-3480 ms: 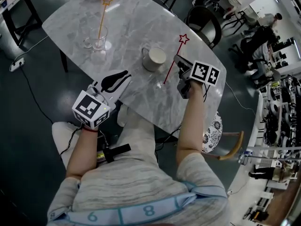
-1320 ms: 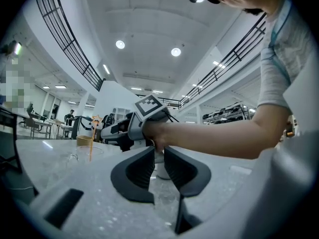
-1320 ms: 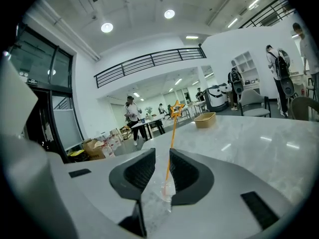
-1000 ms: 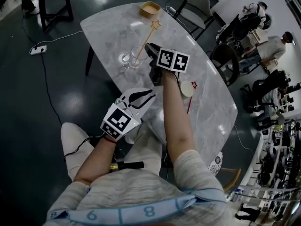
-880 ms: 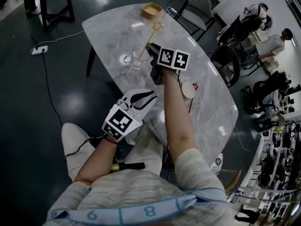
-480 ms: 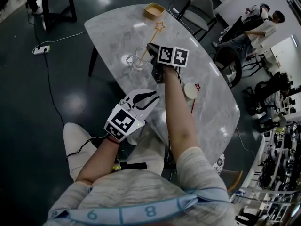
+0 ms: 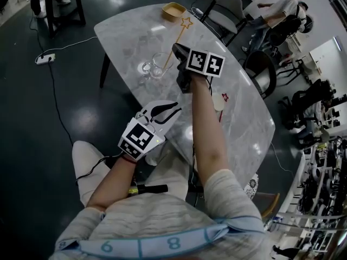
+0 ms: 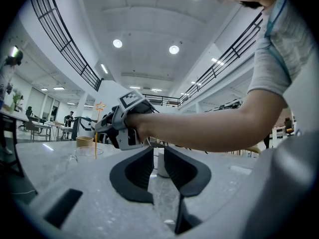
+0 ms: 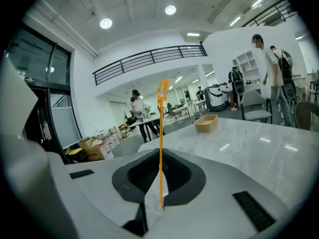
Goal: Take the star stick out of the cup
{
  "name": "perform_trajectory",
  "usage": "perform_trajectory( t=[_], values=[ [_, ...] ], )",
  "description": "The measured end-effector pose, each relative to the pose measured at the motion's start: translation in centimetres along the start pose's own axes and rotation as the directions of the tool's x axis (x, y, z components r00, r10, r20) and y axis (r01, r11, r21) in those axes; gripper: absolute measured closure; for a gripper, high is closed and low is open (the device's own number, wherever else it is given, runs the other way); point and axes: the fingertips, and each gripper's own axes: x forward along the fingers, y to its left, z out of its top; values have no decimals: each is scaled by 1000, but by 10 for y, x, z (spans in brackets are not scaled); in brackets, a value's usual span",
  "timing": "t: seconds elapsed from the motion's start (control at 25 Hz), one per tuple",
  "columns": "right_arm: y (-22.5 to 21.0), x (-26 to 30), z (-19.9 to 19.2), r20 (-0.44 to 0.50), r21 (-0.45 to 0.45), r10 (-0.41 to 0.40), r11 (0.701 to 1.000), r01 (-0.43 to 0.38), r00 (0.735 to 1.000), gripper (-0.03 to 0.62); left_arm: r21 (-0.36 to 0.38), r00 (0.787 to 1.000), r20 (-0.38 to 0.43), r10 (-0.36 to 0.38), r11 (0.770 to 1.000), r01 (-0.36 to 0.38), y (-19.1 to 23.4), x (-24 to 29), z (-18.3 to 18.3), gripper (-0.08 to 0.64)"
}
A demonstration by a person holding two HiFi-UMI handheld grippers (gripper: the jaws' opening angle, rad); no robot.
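A yellow star stick (image 7: 176, 41) leans in a clear glass cup (image 7: 157, 67) on the marble table (image 7: 130, 34). Its star (image 7: 187, 22) points toward the far side. My right gripper (image 7: 178, 49) reaches over the cup and is shut on the stick's middle. In the right gripper view the stick (image 9: 160, 133) runs up between the closed jaws of the right gripper (image 9: 160, 158), and the cup (image 9: 152, 203) shows below. My left gripper (image 7: 165, 108) hovers at the near table edge, open and holding nothing. In the left gripper view its jaws (image 8: 158, 151) stand apart.
A white cup (image 7: 218, 103) and a red star stick (image 7: 224, 97) lie right of my right arm. A wooden bowl (image 7: 173, 10) sits at the far table end. Chairs (image 7: 227, 10) and people stand beyond. A power strip (image 7: 44, 57) lies on the floor at left.
My right gripper has moved from the red stick by the white cup to the yellow stick in the glass, and has stayed there for the last second. The left gripper has barely shifted.
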Motion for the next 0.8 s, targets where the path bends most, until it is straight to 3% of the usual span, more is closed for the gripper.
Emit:
perform_trajectory(
  t=[0.2, 0.4, 0.56, 0.8],
  values=[
    [3, -38, 34, 99, -8, 0, 1000, 0, 995, 571, 5, 1000, 0, 0, 1000, 0, 1, -1, 0, 497],
    [4, -91, 47, 138, 2, 14, 1000, -14, 990, 571, 10, 1000, 0, 2, 1000, -2, 0, -4, 2, 497],
    [-1, -124, 33, 98, -10, 7, 1000, -6, 995, 571, 10, 1000, -16, 5, 1000, -4, -3, 0, -1, 497],
    [-12, -144, -18, -47, -10, 1, 1000, -1, 999, 571, 5, 1000, -13, 0, 1000, 0, -7, 5, -3, 497]
  ],
)
